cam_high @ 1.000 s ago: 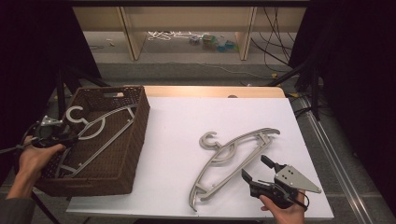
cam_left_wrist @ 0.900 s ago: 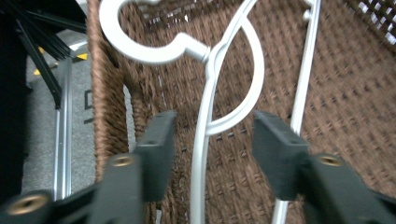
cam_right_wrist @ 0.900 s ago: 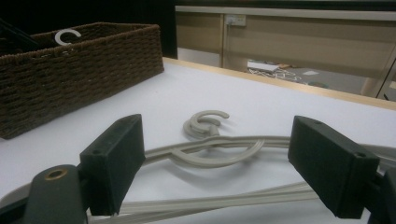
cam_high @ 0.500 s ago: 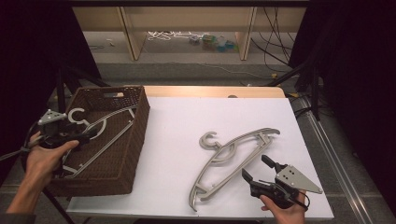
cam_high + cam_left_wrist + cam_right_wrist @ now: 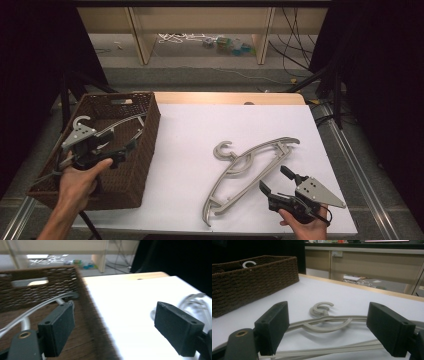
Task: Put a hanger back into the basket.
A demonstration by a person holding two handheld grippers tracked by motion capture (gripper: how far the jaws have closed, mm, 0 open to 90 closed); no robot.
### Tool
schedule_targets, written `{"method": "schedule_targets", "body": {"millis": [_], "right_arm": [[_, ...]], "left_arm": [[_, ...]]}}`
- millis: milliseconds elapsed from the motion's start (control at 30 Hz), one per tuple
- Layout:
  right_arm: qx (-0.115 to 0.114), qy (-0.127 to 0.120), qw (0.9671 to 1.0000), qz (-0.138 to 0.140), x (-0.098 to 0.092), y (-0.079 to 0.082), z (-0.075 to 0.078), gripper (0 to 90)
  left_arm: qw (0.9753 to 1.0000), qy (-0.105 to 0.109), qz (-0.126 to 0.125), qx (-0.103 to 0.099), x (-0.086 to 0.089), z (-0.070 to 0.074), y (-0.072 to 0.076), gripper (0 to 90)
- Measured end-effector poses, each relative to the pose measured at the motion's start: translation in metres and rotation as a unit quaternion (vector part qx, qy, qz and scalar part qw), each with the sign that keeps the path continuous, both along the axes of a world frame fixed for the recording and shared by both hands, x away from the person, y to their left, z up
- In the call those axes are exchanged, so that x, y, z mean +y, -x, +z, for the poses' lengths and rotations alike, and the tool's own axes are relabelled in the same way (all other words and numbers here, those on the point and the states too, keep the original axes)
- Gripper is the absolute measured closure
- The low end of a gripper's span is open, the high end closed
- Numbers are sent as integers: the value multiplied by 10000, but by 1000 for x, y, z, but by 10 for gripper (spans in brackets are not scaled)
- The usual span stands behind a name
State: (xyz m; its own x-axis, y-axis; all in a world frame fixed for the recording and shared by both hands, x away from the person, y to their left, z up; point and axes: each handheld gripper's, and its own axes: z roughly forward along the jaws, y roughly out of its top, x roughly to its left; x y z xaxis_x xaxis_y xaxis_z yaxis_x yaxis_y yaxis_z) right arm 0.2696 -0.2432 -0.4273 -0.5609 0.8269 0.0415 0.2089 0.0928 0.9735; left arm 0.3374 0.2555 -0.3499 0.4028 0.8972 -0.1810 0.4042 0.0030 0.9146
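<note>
A brown wicker basket (image 5: 145,145) stands on the left of the white table (image 5: 200,130). One grey hanger (image 5: 120,122) lies inside it, hook toward the back left. My left gripper (image 5: 120,142) hovers over the basket, open and holding nothing, its jaws either side of the basket's right wall (image 5: 82,290). The hanger's arm (image 5: 45,305) runs behind the left jaw. Two more grey hangers (image 5: 250,165) lie overlapped on the table at centre right. My right gripper (image 5: 274,179) is open just in front of them, low over the table, and the hangers (image 5: 324,317) lie between and beyond its jaws.
A bare wooden strip (image 5: 230,97) edges the table's far side. Beyond it stands a low wooden shelf (image 5: 200,20), with cables and small items (image 5: 220,42) on the floor beneath. Metal rails (image 5: 350,160) run beside the table at right. Open white table lies between basket and hangers.
My left gripper has moved to the right across the basket, toward its right wall. The hanger in the basket stays put. The right gripper and the table hangers have not moved.
</note>
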Motion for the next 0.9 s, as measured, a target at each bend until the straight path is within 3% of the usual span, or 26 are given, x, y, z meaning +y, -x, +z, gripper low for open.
{"method": "schedule_targets", "body": {"millis": [67, 100, 133, 167, 267, 300, 367, 467, 567, 667, 800, 900], "right_arm": [[-18, 27, 10000, -32, -1, 0, 1, 193], [-18, 27, 10000, -32, -1, 0, 1, 193], [-187, 60, 9998, 6, -2, -2, 0, 193], [-187, 60, 9998, 6, -2, -2, 0, 193], [-189, 66, 9998, -11, -2, -2, 0, 193], [-80, -8, 10000, -15, -1, -1, 0, 193], [-200, 17, 9998, 2, -1, -3, -1, 192], [-162, 55, 9999, -3, -2, -2, 0, 192], [-146, 58, 9999, 3, -3, -2, -1, 189], [-124, 80, 9999, 19, -3, -2, -1, 184], [-204, 21, 9998, 23, -2, -4, -2, 161], [-100, -66, 9999, -1, -1, -4, -2, 159]], "left_arm": [[9996, 130, -191, -150, -19, -2, 7, 162], [9996, 130, -191, -150, -19, -2, 7, 162], [9990, 216, -338, -206, -31, -5, 11, 164], [9990, 216, -338, -206, -31, -5, 11, 164], [9974, 272, -611, -277, -53, -17, 14, 164], [9971, 239, -652, -324, -57, -20, 14, 164], [9968, 188, -693, -346, -60, -22, 14, 160], [9960, 171, -769, -418, -66, -29, 15, 160], [9952, 304, -839, -401, -71, -35, 17, 159], [9948, 91, -937, -398, -80, -45, 19, 159], [9934, 57, -1079, -375, -90, -56, 22, 161], [9928, 12, -1129, -405, -95, -60, 23, 160]]}}
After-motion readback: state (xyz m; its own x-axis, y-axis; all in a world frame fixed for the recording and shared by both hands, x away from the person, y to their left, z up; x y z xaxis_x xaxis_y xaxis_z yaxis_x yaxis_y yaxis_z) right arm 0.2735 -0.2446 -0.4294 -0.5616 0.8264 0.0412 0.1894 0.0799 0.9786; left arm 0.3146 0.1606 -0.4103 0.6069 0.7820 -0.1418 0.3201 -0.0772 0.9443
